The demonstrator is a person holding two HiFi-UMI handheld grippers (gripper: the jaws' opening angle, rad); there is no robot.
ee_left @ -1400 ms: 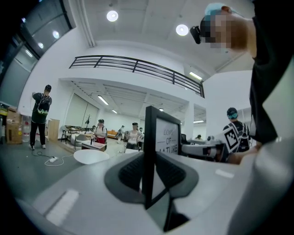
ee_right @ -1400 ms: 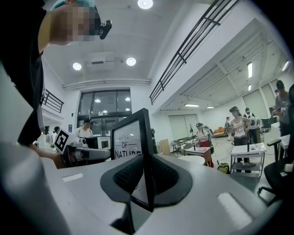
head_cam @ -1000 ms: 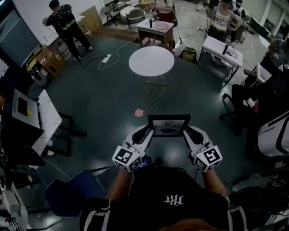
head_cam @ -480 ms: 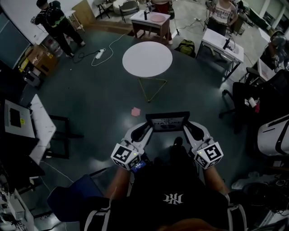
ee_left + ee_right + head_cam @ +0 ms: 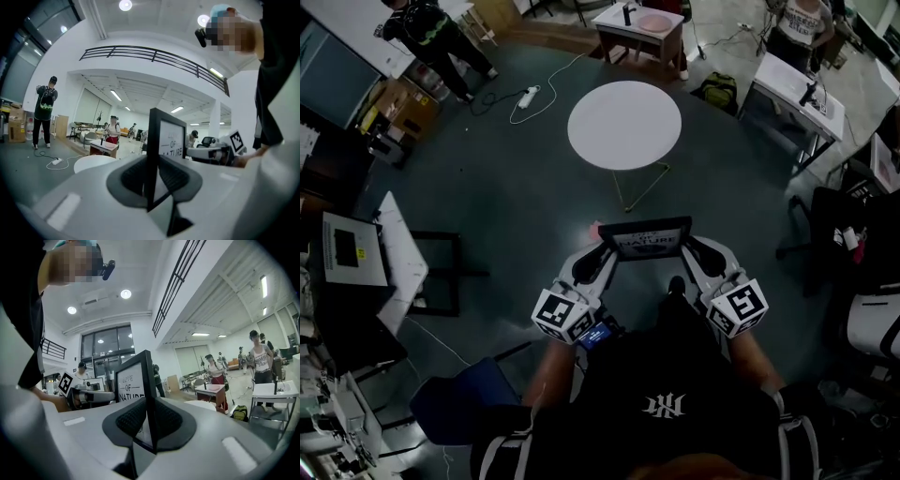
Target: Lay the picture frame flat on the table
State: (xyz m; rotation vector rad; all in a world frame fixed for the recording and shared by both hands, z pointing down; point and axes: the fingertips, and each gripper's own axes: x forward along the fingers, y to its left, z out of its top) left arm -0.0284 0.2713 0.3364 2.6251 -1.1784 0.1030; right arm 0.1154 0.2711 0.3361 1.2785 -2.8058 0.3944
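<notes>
My left gripper (image 5: 602,261) clamps the left edge of the black rectangular picture frame (image 5: 645,240); my right gripper (image 5: 692,255) clamps its right edge. I hold it upright over the dark floor (image 5: 516,216), short of the round white table (image 5: 624,125).

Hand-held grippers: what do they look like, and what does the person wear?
Both the left hand-held gripper and the right hand-held gripper have light grey, tapering shells with dark textured pads, and each carries a white cube with black square markers. The person wears a black top with a white logo.
</notes>
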